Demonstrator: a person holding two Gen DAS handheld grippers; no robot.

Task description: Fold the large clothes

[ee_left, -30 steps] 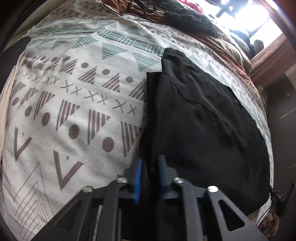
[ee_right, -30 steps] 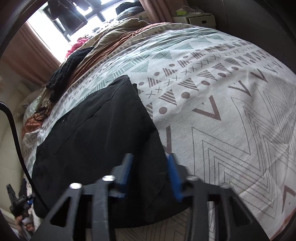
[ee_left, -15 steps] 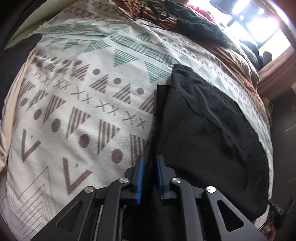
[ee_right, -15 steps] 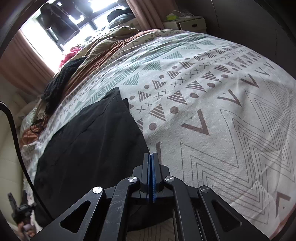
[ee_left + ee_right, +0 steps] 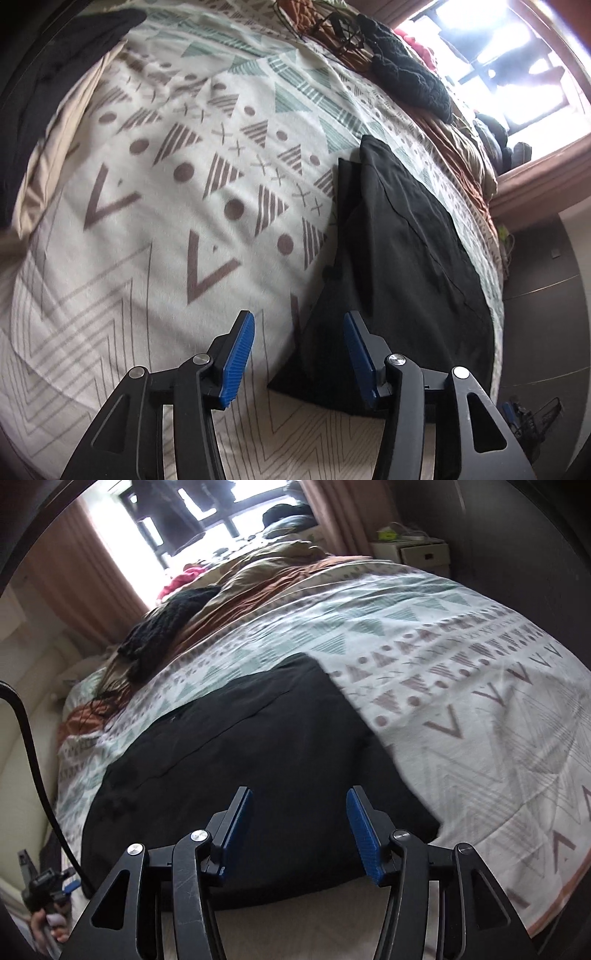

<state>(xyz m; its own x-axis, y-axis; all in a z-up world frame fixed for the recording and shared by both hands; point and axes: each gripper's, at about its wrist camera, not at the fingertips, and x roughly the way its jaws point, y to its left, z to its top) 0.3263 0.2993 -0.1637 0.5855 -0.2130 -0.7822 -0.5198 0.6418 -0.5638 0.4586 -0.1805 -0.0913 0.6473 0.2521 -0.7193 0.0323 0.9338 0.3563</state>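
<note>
A: What are the grippers doing?

B: The left gripper [image 5: 298, 354] has just been opening its jaws. A corner of the black garment [image 5: 402, 280] shows between them, but the blue pads [image 5: 238, 358] do not press on it. The right gripper [image 5: 300, 832] has just been opening too, and it hangs over the cloth with nothing pinched.

A: Where is the garment?

B: It lies flat on the patterned bedspread [image 5: 177, 206], near the edge of the bed. It looks folded over already, with one layer on another.

A: So what step is this?

B: I think a fold is just put down and let go. Next, they need to grab an edge again and fold it smaller.

A: And farther back?

B: A dark knitted thing [image 5: 166, 631] lies on a rumpled brown blanket [image 5: 258, 579] by the window [image 5: 192, 513].
</note>
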